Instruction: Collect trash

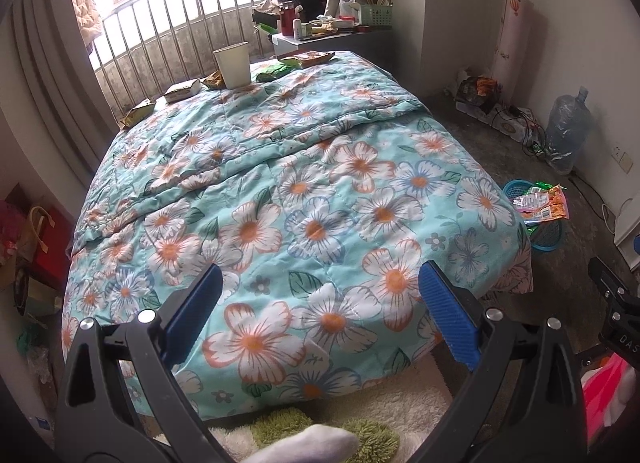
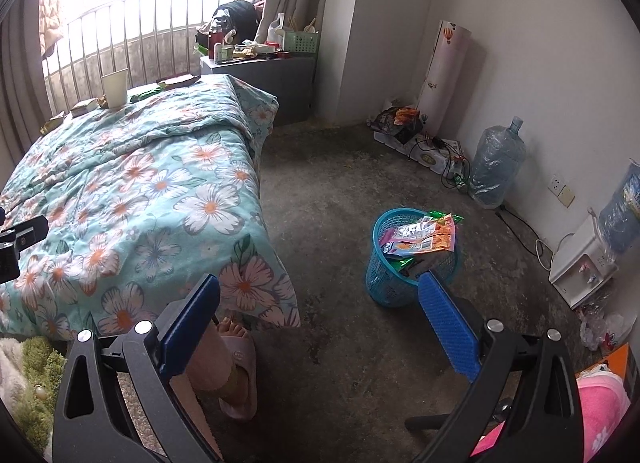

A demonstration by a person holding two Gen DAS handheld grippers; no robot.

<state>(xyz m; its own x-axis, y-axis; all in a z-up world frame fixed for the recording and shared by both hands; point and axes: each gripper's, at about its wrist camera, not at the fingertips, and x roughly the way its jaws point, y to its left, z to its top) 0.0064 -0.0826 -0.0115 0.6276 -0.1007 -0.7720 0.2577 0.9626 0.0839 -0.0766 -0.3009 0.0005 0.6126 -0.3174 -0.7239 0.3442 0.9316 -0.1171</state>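
Nearest, low in the left wrist view: left gripper with blue ribbed pads spread wide, grasping nothing, hovering above the foot of the floral turquoise quilt; held back and released, probably for lining up a reach across the bed. Same for the right gripper: pads wide apart, empty, poised over bare grey concrete floor, touching nothing. At 6 o'clock below it, a foot in a pale pink slipper, planted at the bed's edge.

Farther out, toward 1 o'clock in the right wrist view: round blue plastic mesh basket standing on the floor, crumpled orange and pink snack wrappers already piled over its rim, set within easy swing of the bed, likely as the drop point.

Farthest, at 11 to 12 o'clock in the left wrist view, along the quilt's head end: white paper cup standing upright, green and yellow snack packets and a flattened box beside it. Remaining trash, well apart from both grippers, not yet collected.
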